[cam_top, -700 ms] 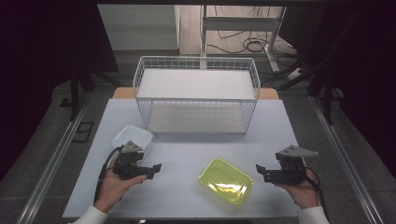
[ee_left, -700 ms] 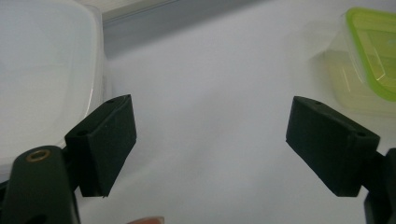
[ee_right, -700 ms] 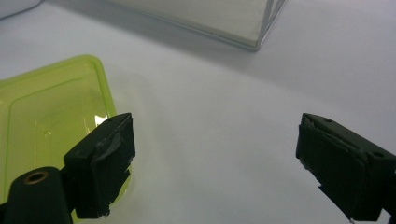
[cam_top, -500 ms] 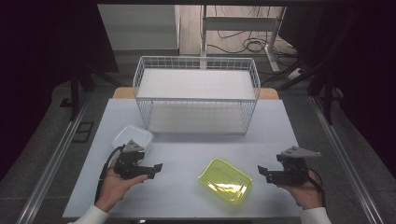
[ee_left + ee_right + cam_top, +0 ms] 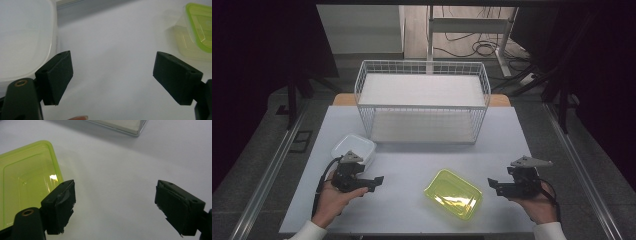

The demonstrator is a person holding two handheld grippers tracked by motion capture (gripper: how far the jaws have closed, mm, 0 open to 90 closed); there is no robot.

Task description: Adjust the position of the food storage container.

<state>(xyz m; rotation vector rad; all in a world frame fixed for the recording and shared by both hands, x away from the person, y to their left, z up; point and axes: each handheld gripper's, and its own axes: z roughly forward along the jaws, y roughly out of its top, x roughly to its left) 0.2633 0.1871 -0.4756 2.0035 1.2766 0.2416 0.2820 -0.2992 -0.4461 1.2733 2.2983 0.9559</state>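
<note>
Lying empty on table: yellow-green container [image 5: 453, 194], white container [image 5: 353, 148]; left gripper [image 5: 373, 182], right gripper [image 5: 495, 186] released.

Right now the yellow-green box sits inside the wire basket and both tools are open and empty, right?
Not quite. The yellow-green box lies on the table in front of the wire basket, as the high view shows. The left tool and right tool are open and empty.

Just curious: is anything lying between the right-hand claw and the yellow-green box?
No. In the high view, bare table separates the right gripper from the yellow-green container.
</note>
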